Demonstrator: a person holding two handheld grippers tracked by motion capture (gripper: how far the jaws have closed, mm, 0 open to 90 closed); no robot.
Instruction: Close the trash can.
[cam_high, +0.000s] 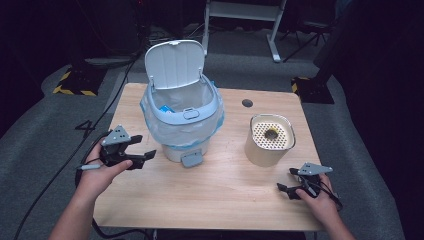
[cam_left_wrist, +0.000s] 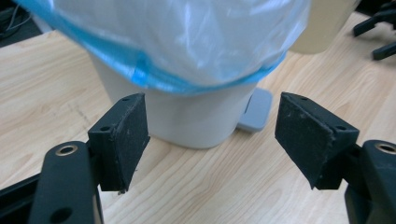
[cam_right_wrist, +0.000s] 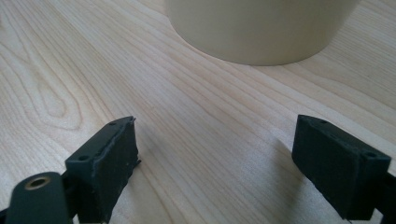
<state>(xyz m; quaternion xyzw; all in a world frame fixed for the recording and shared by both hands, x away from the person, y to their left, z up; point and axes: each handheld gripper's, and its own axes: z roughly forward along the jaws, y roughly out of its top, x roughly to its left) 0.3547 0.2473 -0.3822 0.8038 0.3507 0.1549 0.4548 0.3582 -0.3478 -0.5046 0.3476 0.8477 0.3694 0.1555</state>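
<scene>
A white bin (cam_high: 181, 117) stands on the wooden table (cam_high: 215, 190), toward the far left part of it. Its lid (cam_high: 174, 64) is tipped up and back, so the bin is open. A thin bag (cam_high: 150, 125) with a blue edge lines the bin and hangs over its rim. Something blue (cam_high: 165, 108) lies inside (too small to tell what it is). A grey foot pedal (cam_high: 191, 159) sticks out at the bottom front of the bin.

The left gripper (cam_high: 141, 148) is just left of the bin, low down by its base, held in the person's left hand (cam_high: 100, 172). Its jaws are spread wide and hold nothing. In the left gripper view, the left gripper (cam_left_wrist: 212, 135) points at the bin's lower wall (cam_left_wrist: 187, 119), with the bag (cam_left_wrist: 187, 37) hanging above.

To the right of the bin stands a cream pot (cam_high: 269, 139) with a top full of little holes. The right gripper (cam_high: 286, 179) is right of the bin too, near the front of that pot. Its jaws are also wide apart and hold nothing. In the right gripper view, the right gripper (cam_right_wrist: 215, 158) hangs over bare wood, and the pot (cam_right_wrist: 261, 28) is near, not touching.
</scene>
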